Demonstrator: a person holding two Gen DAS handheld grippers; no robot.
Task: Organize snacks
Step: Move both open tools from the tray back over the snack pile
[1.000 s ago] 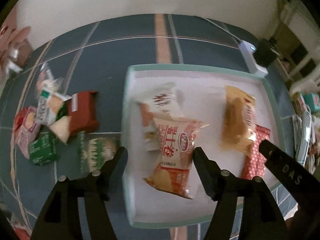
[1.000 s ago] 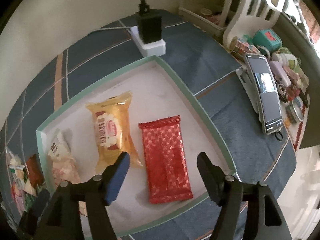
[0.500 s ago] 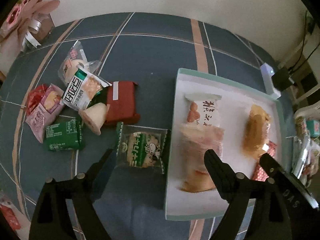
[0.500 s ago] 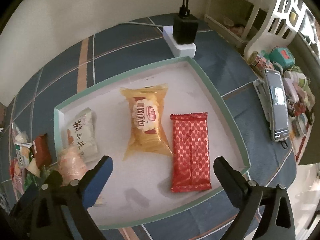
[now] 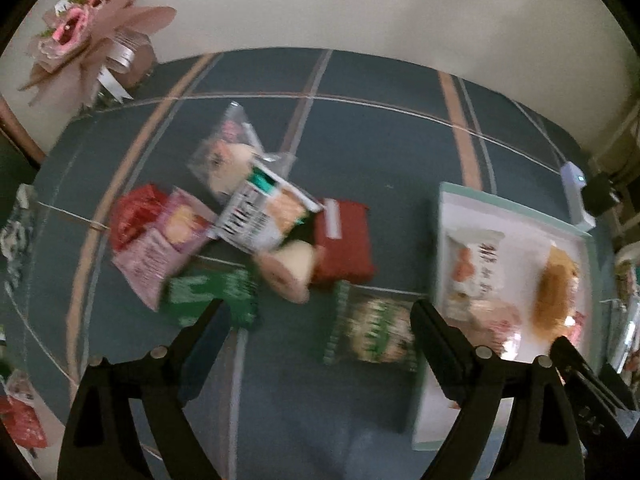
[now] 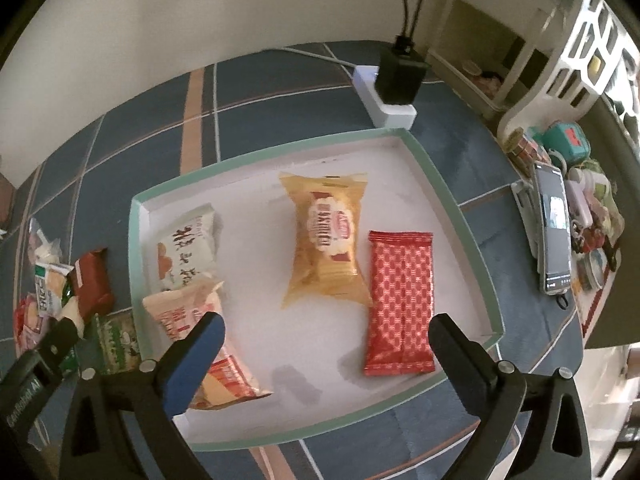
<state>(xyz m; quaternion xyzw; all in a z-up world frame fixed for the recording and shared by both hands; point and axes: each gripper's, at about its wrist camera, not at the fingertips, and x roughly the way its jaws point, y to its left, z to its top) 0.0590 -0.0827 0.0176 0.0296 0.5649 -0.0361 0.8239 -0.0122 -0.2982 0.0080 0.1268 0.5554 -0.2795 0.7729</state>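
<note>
Surface: a table under a blue plaid cloth (image 6: 280,92), set against a pale wall, with a white power strip (image 6: 384,96) and black adapter at the far edge and a cluttered side shelf with a phone (image 6: 554,236) to the right. Container: a shallow white tray with a green rim (image 6: 440,184), apparently the collecting place for the snacks. Contents, lying flat and side by side: a red patterned packet (image 6: 400,300), a yellow bread packet (image 6: 326,240), a white packet with dark characters (image 6: 186,248) and an orange-and-white packet (image 6: 200,328) overlapping its near end. Unsorted stock: a loose heap on the cloth beside the tray, including a green-and-white packet (image 5: 372,328) nearest the tray wall, a dark red packet (image 5: 344,248), a green packet (image 5: 208,296), a pink packet (image 5: 168,248) and a clear-wrapped item (image 5: 228,152). Tools: left gripper (image 5: 320,328), jaws opening with nothing clamped, hanging over the heap, probably lining up on the green-and-white packet; right gripper (image 6: 326,336), jaws wide apart and empty, above the tray floor. Judgement: sorting partly done, heap remaining.
</note>
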